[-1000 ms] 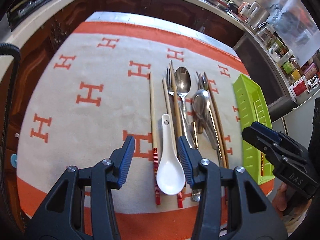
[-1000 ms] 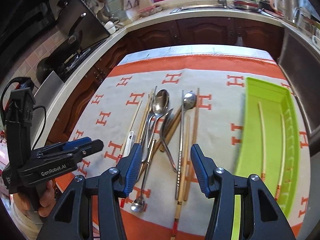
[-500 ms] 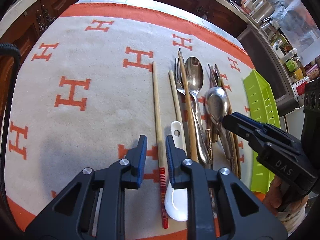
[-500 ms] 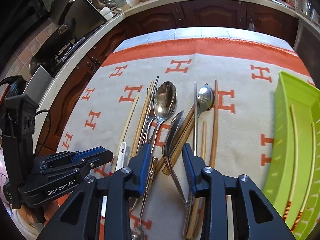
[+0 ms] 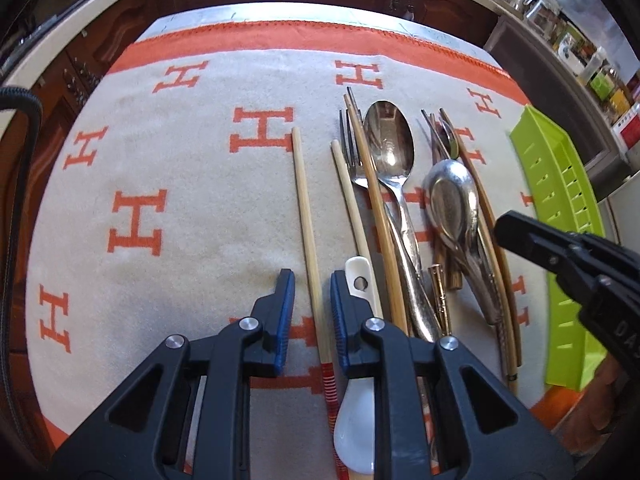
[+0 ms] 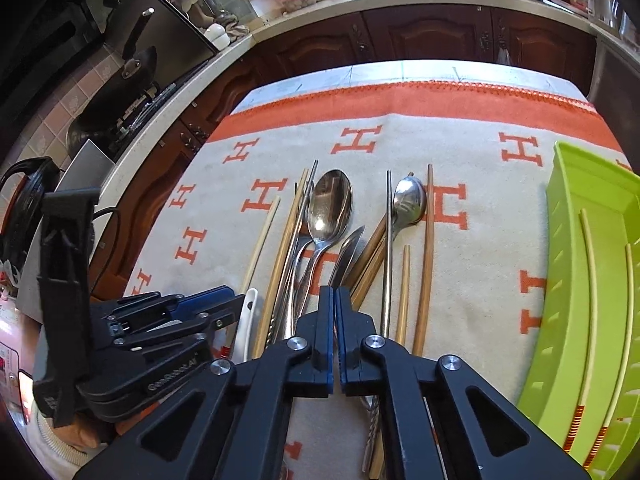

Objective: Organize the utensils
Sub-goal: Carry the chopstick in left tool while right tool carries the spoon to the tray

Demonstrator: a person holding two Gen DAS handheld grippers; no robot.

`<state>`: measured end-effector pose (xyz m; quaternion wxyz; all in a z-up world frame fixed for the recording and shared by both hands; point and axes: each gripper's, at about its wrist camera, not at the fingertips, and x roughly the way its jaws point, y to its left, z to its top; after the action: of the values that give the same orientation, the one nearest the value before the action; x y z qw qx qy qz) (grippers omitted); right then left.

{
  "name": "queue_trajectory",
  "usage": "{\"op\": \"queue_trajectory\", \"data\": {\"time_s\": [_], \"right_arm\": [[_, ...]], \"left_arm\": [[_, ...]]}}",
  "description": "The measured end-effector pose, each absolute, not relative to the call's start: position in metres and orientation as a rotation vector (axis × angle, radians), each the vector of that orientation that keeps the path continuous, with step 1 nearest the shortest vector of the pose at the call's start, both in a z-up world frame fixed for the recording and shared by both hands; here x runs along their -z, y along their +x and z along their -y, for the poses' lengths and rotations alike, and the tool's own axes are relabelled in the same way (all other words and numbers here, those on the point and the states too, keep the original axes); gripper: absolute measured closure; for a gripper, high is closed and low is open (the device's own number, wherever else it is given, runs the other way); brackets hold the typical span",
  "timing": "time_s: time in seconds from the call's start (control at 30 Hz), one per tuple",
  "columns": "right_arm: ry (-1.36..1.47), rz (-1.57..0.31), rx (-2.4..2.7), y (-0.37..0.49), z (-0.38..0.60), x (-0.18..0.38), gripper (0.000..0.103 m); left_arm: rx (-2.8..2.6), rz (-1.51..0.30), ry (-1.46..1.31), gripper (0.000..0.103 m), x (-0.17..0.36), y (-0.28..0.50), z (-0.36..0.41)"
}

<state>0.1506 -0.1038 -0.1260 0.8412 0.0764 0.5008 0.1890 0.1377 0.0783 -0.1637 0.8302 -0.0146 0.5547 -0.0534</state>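
Utensils lie in a row on the orange-and-cream cloth. My left gripper straddles a pale chopstick with a red-striped end, its jaws a small gap apart on each side, not touching it. A white ceramic spoon lies just right of it. My right gripper has its jaws almost together over the handle of a steel spoon; I cannot tell whether they pinch it. A big steel spoon, a fork and wooden chopsticks lie around.
A green tray at the right holds two pale chopsticks with red-striped ends. The kitchen counter with sink and cabinets runs behind the table. A stove with a pan is at the left.
Both grippers moved down and forward over the utensils. The left jaws narrowed around the pale chopstick. The right jaws closed almost fully over the steel spoon's handle.
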Motion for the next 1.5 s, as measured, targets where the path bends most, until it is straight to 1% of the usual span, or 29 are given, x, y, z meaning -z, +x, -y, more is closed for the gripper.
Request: {"op": "queue_trajectory", "data": {"time_s": [0.03,0.2,0.27,0.3,0.33,0.4,0.47,0.5,0.53,0.57,0.6,0.63,0.7,0.77,0.8,0.83,0.87,0.97,1.2,1.33,1.5], "right_arm": [[0.165,-1.054,-0.402,0.149,0.105,0.124,0.102],[0.178,-1.055,-0.414,0.147,0.111,0.122,0.102],[0.177,-1.069,-0.416,0.148,0.112,0.124,0.096],[0.177,-1.068,-0.413,0.147,0.113,0.124,0.083],[0.178,-1.059,-0.406,0.147,0.114,0.123,0.058],[0.188,-1.018,-0.397,0.146,0.114,0.121,0.036],[0.169,-1.011,-0.407,0.149,0.110,0.121,0.036],[0.159,-1.017,-0.404,0.151,0.107,0.122,0.038],[0.153,-1.028,-0.406,0.154,0.104,0.125,0.048],[0.150,-1.050,-0.413,0.158,0.101,0.130,0.055],[0.151,-1.072,-0.420,0.161,0.098,0.135,0.067],[0.153,-1.091,-0.420,0.165,0.096,0.141,0.072],[0.145,-1.107,-0.413,0.170,0.091,0.148,0.074],[0.136,-1.109,-0.410,0.172,0.088,0.153,0.085],[0.143,-1.111,-0.417,0.173,0.087,0.155,0.093],[0.157,-1.109,-0.424,0.172,0.088,0.155,0.096],[0.165,-1.101,-0.421,0.171,0.088,0.154,0.098],[0.190,-1.080,-0.420,0.167,0.095,0.146,0.098],[0.270,-1.015,-0.420,0.150,0.124,0.107,0.098],[0.305,-0.979,-0.398,0.137,0.154,0.081,0.098],[0.325,-0.954,-0.311,0.123,0.206,0.057,0.098]], "left_arm": [[0.096,-1.169,-0.013,0.099,0.164,0.138,-0.077],[0.088,-1.167,-0.070,0.100,0.162,0.136,-0.086],[0.081,-1.162,-0.083,0.100,0.159,0.132,-0.091],[0.081,-1.159,-0.093,0.100,0.157,0.131,-0.093],[0.083,-1.154,-0.106,0.100,0.154,0.130,-0.095],[0.088,-1.140,-0.116,0.100,0.146,0.127,-0.098],[0.097,-1.125,-0.126,0.100,0.137,0.123,-0.100],[0.104,-1.119,-0.134,0.100,0.132,0.122,-0.101],[0.110,-1.114,-0.141,0.100,0.128,0.120,-0.102],[0.114,-1.108,-0.148,0.100,0.124,0.119,-0.102],[0.123,-1.099,-0.154,0.100,0.118,0.117,-0.103],[0.129,-1.094,-0.156,0.100,0.114,0.116,-0.103],[0.141,-1.080,-0.163,0.100,0.106,0.113,-0.103],[0.145,-1.069,-0.166,0.100,0.099,0.111,-0.103],[0.149,-1.066,-0.171,0.100,0.096,0.110,-0.103],[0.153,-1.066,-0.177,0.100,0.095,0.109,-0.103],[0.157,-1.067,-0.187,0.100,0.093,0.108,-0.103],[0.175,-1.064,-0.212,0.100,0.087,0.106,-0.104],[0.234,-1.039,-0.242,0.100,0.063,0.097,-0.093],[0.299,-1.028,-0.252,0.100,0.045,0.095,-0.069],[0.413,-1.029,-0.249,0.100,0.027,0.102,-0.015]]}}
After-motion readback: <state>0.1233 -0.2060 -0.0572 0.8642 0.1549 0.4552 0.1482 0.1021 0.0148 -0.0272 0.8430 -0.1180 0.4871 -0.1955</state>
